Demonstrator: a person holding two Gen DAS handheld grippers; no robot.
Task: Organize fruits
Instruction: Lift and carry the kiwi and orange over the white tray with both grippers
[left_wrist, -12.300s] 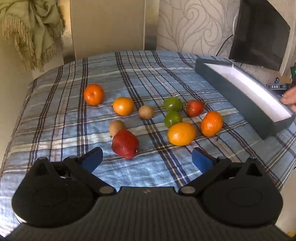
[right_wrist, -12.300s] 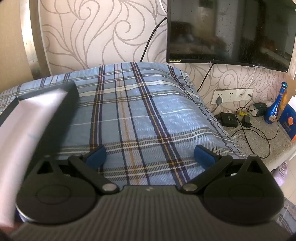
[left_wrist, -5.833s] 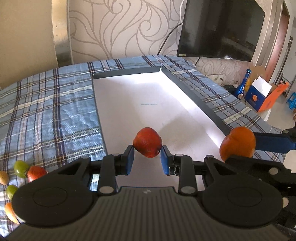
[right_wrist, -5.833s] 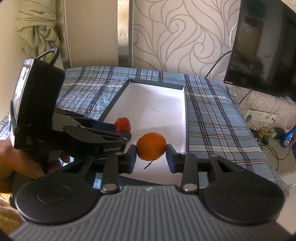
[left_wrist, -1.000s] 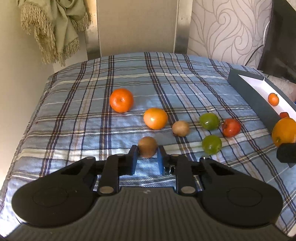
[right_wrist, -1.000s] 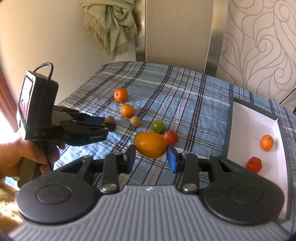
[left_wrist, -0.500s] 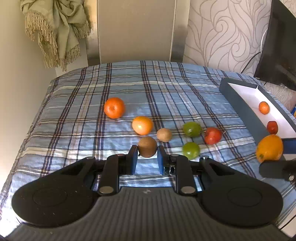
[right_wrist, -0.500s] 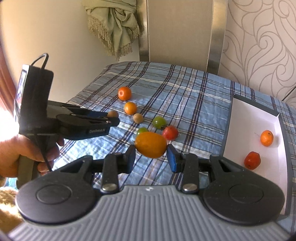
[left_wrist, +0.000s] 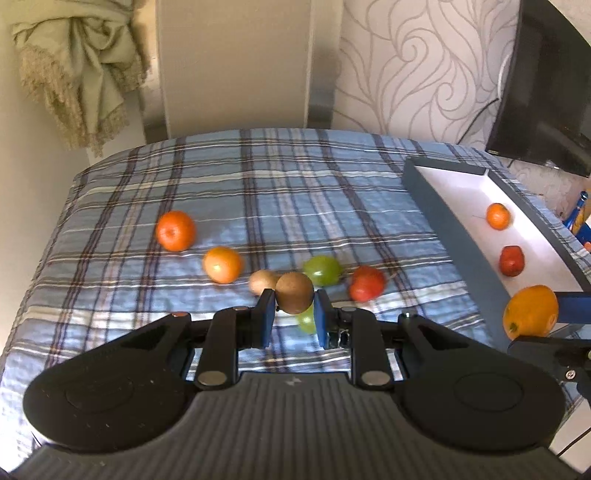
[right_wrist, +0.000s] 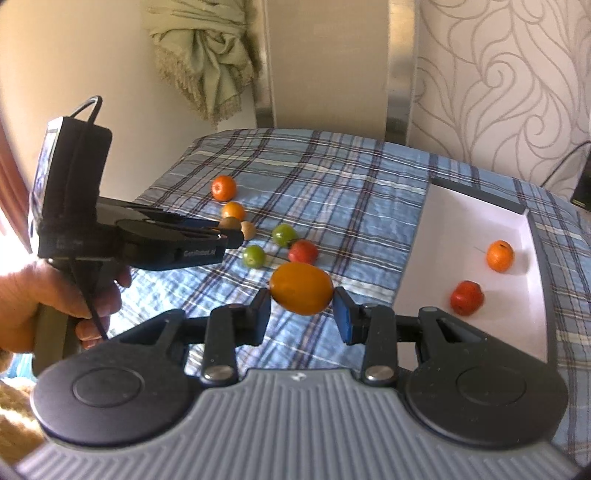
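- Left wrist view: left hand-held gripper, its blue pads clamped on a brown kiwi, held above the blue plaid bed.
- Loose on the bed beyond it: a mandarin, a paler orange, a second kiwi partly behind the held one, a green fruit, a red fruit, and another green fruit seen only between the fingers.
- At right: a dark-walled box with a white floor, containing a small orange and a red fruit.
- Right edge: a large yellow-orange fruit gripped by the other tool.
- Right wrist view: right hand-held gripper, fingers clamped on the yellow-orange fruit, held in the air beside the box's near wall, not over its floor.
- In the box: small orange and red fruit, apart.
- At left: the left hand-held gripper carrying the kiwi above the loose fruit; a bare hand grips its handle.
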